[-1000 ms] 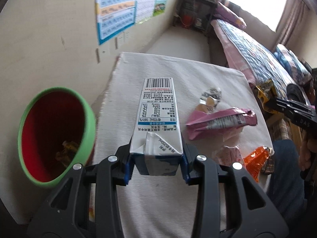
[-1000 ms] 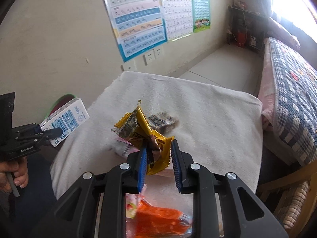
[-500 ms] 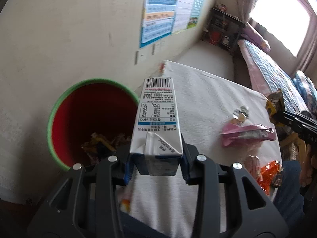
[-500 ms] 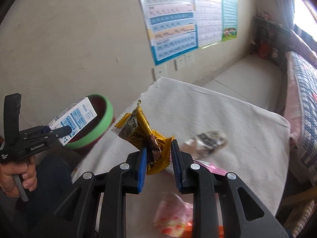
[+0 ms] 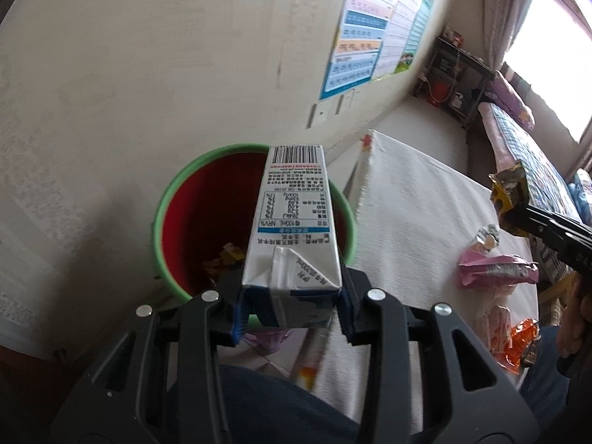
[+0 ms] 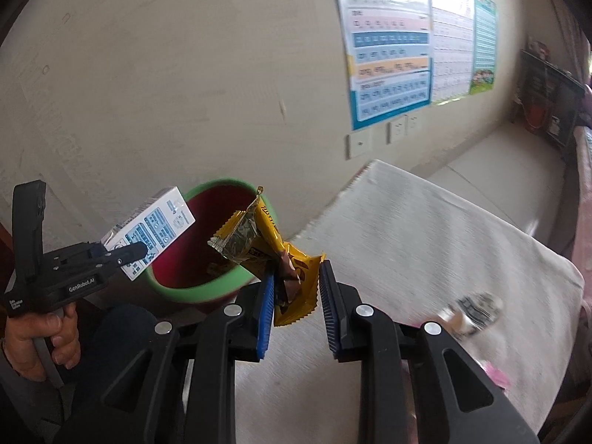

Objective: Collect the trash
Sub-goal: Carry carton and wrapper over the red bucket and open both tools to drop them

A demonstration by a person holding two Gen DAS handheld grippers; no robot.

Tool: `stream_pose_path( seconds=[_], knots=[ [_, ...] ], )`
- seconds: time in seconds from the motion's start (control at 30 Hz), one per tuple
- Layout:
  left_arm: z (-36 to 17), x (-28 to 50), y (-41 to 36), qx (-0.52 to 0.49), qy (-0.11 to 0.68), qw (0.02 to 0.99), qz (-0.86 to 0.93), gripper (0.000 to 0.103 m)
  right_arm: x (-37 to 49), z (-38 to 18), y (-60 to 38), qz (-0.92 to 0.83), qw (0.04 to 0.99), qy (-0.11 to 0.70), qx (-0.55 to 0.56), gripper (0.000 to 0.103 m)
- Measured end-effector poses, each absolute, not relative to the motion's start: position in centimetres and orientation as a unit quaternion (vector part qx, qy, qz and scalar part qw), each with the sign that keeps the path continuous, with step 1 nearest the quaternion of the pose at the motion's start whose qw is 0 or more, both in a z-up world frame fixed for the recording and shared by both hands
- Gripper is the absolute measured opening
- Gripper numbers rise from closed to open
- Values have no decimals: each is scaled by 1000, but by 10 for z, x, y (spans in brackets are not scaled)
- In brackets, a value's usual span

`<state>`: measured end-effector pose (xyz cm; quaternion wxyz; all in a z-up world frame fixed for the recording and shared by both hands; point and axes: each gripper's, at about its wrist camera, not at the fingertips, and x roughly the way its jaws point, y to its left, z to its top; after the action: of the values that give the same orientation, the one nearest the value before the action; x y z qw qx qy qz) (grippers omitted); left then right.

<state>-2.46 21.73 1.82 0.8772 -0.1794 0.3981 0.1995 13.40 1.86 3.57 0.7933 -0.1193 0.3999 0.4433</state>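
Note:
My left gripper [image 5: 290, 312] is shut on a white and blue milk carton [image 5: 292, 222] and holds it over the near rim of the green bin with a red inside [image 5: 192, 207], which has wrappers at its bottom. The carton [image 6: 151, 231] and bin [image 6: 192, 292] also show in the right wrist view. My right gripper [image 6: 296, 307] is shut on a yellow snack wrapper [image 6: 273, 255] and holds it above the table edge, just right of the bin.
The table with a white cloth [image 5: 414, 203] carries a pink wrapper [image 5: 495, 270], a silver wrapper [image 5: 486, 236], a pale pink packet [image 5: 497, 320] and an orange wrapper [image 5: 520, 344]. A wall with posters [image 6: 392, 48] is behind the bin. A bed [image 5: 525, 140] lies to the right.
My left gripper has swung left from over the table to over the bin with the carton. My right gripper has carried the yellow wrapper left toward the bin.

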Motion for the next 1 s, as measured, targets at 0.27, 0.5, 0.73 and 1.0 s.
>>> stream_pose_path(
  seconds=[0.27, 0.5, 0.73, 1.0],
  knots=[
    [14, -38, 243, -197, 391, 871, 221, 36, 127, 29, 73, 469, 774, 404, -132, 23],
    [8, -45, 264, -214, 385, 866, 237, 36, 124, 20, 116, 483, 762, 407, -145, 23],
    [4, -46, 278, -223, 386, 863, 237, 36, 125, 11, 150, 492, 754, 411, -146, 23],
    [-3, -42, 290, -229, 388, 862, 235, 36, 127, 1, 179, 498, 745, 418, -149, 24]
  ],
)
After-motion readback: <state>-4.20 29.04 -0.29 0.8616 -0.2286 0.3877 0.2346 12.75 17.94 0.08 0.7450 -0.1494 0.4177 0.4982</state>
